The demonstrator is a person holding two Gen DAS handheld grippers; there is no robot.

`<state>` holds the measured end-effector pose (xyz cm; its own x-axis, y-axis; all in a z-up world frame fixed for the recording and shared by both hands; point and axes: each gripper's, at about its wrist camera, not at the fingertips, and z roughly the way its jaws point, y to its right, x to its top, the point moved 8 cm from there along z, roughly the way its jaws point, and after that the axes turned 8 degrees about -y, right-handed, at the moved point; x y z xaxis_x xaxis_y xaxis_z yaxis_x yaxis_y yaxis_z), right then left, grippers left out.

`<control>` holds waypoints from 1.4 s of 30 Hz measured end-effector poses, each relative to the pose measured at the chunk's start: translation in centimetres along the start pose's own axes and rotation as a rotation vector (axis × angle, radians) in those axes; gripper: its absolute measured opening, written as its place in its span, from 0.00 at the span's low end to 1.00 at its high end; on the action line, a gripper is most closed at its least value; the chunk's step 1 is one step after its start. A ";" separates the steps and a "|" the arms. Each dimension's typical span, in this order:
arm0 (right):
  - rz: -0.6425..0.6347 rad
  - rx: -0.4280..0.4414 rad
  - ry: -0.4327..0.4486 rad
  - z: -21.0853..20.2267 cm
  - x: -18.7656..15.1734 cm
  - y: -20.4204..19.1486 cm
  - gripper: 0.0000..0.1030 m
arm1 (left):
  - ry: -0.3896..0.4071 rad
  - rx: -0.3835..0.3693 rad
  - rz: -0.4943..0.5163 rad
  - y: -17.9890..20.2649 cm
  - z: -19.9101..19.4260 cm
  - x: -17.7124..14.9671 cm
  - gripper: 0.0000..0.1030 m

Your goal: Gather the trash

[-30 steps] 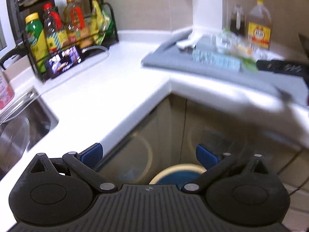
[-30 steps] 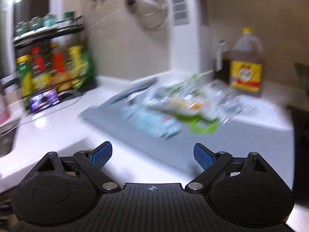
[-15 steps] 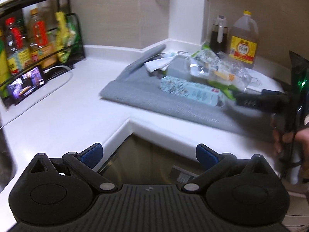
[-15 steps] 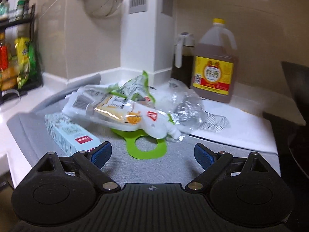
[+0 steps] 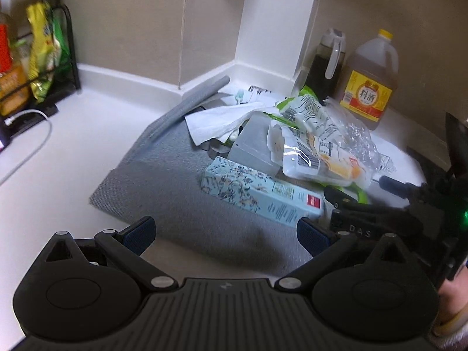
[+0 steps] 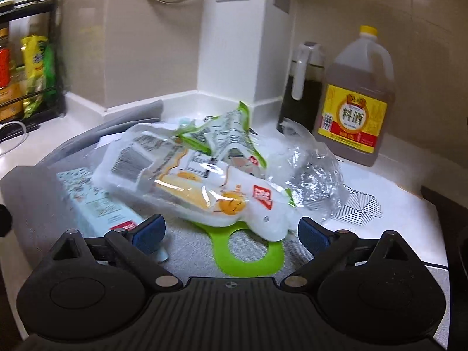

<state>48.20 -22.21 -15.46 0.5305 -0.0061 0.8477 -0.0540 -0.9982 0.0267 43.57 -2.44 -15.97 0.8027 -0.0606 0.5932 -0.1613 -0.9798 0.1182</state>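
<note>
A heap of trash lies on a grey mat [image 5: 163,187] in the counter corner. It holds a pale blue flowered carton [image 5: 260,196] [image 6: 93,201], a white and yellow plastic food bag [image 5: 316,158] [image 6: 201,193], a green-edged wrapper [image 6: 234,134], crumpled clear plastic [image 6: 313,175] and a white paper towel [image 5: 222,120]. My left gripper [image 5: 225,234] is open just short of the carton, empty. My right gripper [image 6: 231,234] is open with the bag's near end and a green ring [image 6: 248,254] between its fingers. The right gripper [image 5: 380,213] also shows beside the carton in the left wrist view.
A cooking wine jug [image 6: 354,102] and a dark sauce bottle [image 6: 301,87] stand against the wall behind the heap. A black rack [image 5: 44,67] of packets and bottles sits far left with a white cable [image 5: 32,143]. A dark stove edge [image 6: 456,228] lies right.
Both grippers have moved forward over the counter, closer to the trash heap. The right gripper now straddles the bag's near end. Both stay open.
</note>
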 end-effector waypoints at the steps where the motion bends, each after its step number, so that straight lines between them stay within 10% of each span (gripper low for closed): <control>1: 0.002 -0.007 -0.007 0.1 0.2 0.1 0.95 | -0.015 -0.005 -0.007 0.0 0.4 0.4 1.00; 15: -0.139 0.008 0.018 1.0 1.8 -1.4 0.94 | -0.092 -0.055 -0.006 1.9 3.4 3.5 1.00; 20: -0.164 -0.006 0.037 1.5 1.9 -1.8 0.21 | -0.077 -0.063 0.001 2.1 3.5 3.4 1.00; 25: -0.056 -0.011 0.074 -0.4 2.2 0.3 0.06 | -0.047 -0.059 -0.020 2.3 3.2 3.8 1.00; 34: 0.027 -0.120 0.155 -4.9 0.6 4.0 0.08 | -0.064 -0.058 -0.087 3.1 3.9 4.2 1.00; 36: 0.036 -0.136 0.146 -5.2 0.0 4.3 0.17 | -0.071 -0.075 -0.092 3.4 4.2 4.2 1.00; 38: 0.058 -0.138 0.136 -5.3 -0.7 4.8 0.54 | -0.072 -0.057 -0.099 3.6 4.7 4.1 1.00; 42: 0.057 -0.144 0.119 -5.2 -1.8 5.2 0.63 | -0.118 -0.046 -0.152 3.5 6.2 3.9 1.00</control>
<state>42.53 -27.10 -14.09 0.4200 -0.0467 0.9063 -0.2059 -0.9775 0.0450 49.65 -7.31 -18.15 0.8813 0.0625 0.4684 -0.0572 -0.9698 0.2370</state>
